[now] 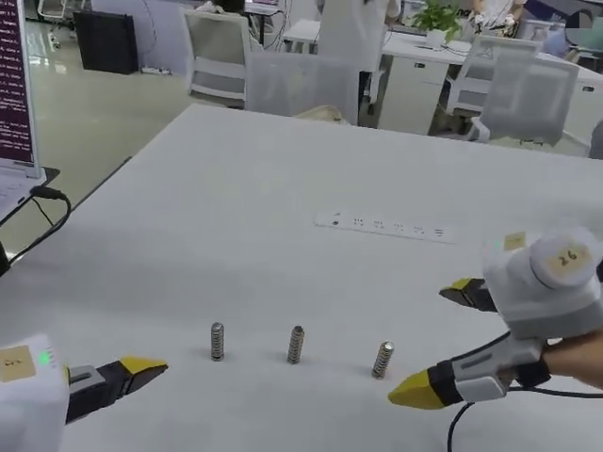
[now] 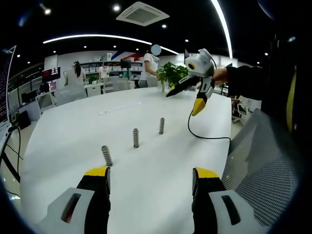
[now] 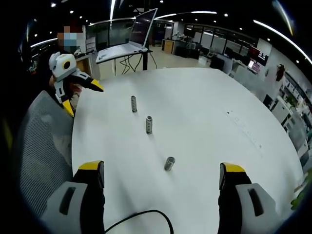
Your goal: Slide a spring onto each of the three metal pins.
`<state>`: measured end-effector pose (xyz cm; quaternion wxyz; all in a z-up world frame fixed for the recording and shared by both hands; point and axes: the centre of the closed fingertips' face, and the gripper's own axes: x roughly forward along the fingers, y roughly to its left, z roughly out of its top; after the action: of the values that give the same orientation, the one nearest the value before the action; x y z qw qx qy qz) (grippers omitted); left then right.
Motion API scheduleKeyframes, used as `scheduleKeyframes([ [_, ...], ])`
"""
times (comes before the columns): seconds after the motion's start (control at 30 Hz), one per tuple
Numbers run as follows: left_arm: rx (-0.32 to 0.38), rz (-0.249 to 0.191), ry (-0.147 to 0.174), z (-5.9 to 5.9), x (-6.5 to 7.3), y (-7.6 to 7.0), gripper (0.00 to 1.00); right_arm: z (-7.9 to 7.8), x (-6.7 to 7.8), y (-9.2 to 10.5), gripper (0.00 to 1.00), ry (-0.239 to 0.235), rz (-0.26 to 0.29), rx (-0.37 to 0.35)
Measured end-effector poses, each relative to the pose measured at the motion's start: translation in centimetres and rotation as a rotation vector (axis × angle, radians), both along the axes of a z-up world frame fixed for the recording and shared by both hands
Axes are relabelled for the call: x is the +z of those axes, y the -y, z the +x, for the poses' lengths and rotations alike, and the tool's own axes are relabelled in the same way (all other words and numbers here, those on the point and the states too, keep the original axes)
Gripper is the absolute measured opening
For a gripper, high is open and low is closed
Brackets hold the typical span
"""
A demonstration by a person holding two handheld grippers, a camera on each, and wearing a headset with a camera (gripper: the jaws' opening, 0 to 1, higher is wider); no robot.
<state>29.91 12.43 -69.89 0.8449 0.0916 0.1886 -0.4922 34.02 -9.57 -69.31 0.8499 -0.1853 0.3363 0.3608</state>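
Three metal pins stand upright in a row on the white table, each with a spring around it: the left one point(image 1: 218, 341), the middle one point(image 1: 296, 345) and the right one point(image 1: 382, 360), which leans slightly. My left gripper point(image 2: 151, 178) is open and holds nothing, near the left spring point(image 2: 106, 155); its yellow tip point(image 1: 141, 367) shows at the table's front left. My right gripper point(image 1: 443, 339) is open and bare, just right of the right spring point(image 3: 169, 163). Both other springs point(image 3: 149, 125) point(image 3: 133, 103) stand farther off.
A white power strip point(image 1: 384, 226) lies on the table beyond the pins. A laptop point(image 1: 14, 141) sits at the far left with a black cable point(image 1: 42, 221). A cable point(image 2: 202, 131) trails from the right gripper. Office chairs point(image 1: 219, 56) stand behind the table.
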Motion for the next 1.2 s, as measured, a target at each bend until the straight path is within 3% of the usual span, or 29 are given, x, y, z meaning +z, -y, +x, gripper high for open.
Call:
scheduleKeyframes([
  [0.67, 0.006, 0.004, 0.008, -1.0, 0.6, 0.0, 0.65, -5.7, -1.2, 4.4, 0.97, -0.008, 0.041, -0.132],
  [0.87, 0.017, -0.009, 0.015, -1.1, 0.9, -0.2, 0.65, -7.6, -0.9, 5.0, 0.97, 0.001, 0.049, -0.161],
  [1.2, 0.041, -0.038, 0.024, -1.3, 1.5, -0.8, 0.66, -8.9, -0.7, 4.5, 0.97, 0.014, 0.082, -0.186],
])
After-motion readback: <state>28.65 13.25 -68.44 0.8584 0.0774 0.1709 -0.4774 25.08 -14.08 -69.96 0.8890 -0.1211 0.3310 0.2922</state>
